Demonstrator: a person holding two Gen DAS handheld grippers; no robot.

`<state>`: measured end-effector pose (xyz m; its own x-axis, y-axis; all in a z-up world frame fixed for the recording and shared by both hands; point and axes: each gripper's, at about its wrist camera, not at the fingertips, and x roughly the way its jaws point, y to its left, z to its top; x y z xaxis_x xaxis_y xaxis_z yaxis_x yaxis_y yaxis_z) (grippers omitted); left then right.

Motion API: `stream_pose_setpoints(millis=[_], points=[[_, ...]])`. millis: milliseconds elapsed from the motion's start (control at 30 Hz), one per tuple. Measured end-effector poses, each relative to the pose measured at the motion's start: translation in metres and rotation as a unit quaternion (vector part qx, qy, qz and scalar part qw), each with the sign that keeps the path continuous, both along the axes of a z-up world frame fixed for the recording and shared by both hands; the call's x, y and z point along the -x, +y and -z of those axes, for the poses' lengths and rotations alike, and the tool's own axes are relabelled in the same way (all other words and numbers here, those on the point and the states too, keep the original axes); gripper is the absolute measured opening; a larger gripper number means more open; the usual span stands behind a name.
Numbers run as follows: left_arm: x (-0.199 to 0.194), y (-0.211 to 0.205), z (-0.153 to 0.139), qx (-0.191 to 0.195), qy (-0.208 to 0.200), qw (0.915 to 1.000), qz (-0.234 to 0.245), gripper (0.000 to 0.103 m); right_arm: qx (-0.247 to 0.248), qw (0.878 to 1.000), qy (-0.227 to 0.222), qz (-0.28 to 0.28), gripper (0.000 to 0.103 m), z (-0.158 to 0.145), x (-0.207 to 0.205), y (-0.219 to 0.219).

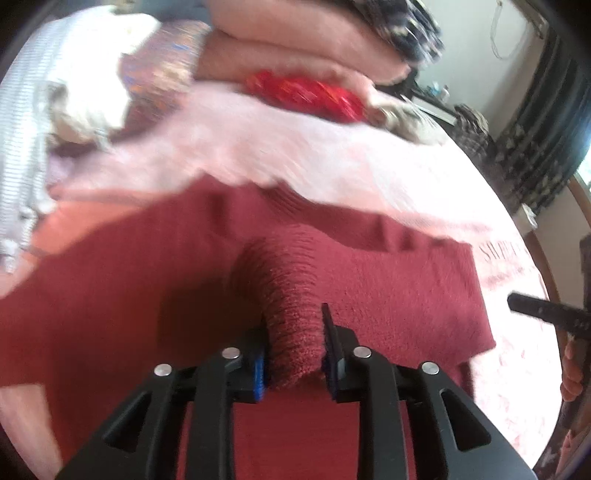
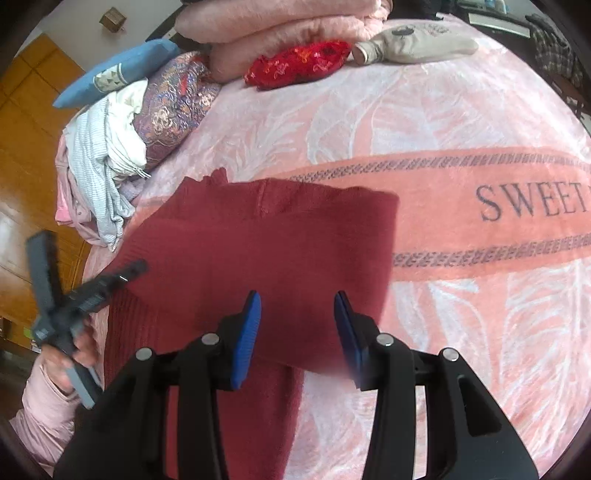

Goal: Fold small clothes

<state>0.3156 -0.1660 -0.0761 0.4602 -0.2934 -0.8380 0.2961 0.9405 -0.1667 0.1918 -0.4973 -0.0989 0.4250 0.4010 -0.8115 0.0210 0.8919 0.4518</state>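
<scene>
A dark red knitted sweater (image 2: 258,236) lies spread on the pink bedspread (image 2: 443,122). In the left wrist view my left gripper (image 1: 293,339) is shut on a raised fold of the red sweater (image 1: 291,295), lifting it off the rest of the garment. In the right wrist view my right gripper (image 2: 297,328) is open and empty, hovering over the sweater's near right part. The left gripper's body (image 2: 66,306) shows at the left edge of the right wrist view, held by a hand.
A pile of unfolded light and striped clothes (image 2: 107,162) lies at the left of the bed. Pink folded quilts (image 2: 280,26), a red embroidered pillow (image 2: 299,62), a patterned cushion (image 2: 173,103) and a beige garment (image 2: 417,46) lie at the back. A wooden wardrobe (image 2: 26,147) stands left.
</scene>
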Motion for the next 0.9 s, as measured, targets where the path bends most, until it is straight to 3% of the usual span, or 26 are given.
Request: stream_pose_setpoints(millis=[167,300,400,700,833,900], points=[[-0.01,0.063,-0.006,-0.042,-0.027,0.9978,-0.043,0.027,0.0,1.0,0.013,-0.021,0.042,0.01,-0.014,0.028],[-0.016,0.111,0.002,-0.051,-0.016,0.9962,-0.069,0.035,0.01,0.999,0.017,-0.035,0.042,0.015,-0.022,0.05],[-0.014,0.135,0.009,-0.07,-0.021,0.9938,-0.084,0.035,0.02,0.999,0.025,-0.044,0.042,0.022,-0.028,0.067],[-0.008,0.149,0.026,-0.081,-0.022,0.9935,-0.076,0.045,0.051,0.996,0.055,-0.058,0.042,0.052,-0.037,0.092],[-0.002,0.151,0.022,-0.091,-0.05,0.9917,-0.076,0.066,0.046,0.996,0.052,-0.055,0.042,0.05,-0.038,0.09],[0.001,0.153,0.017,-0.089,-0.06,0.9912,-0.077,0.072,0.039,0.997,0.051,-0.049,0.042,0.048,-0.037,0.088]])
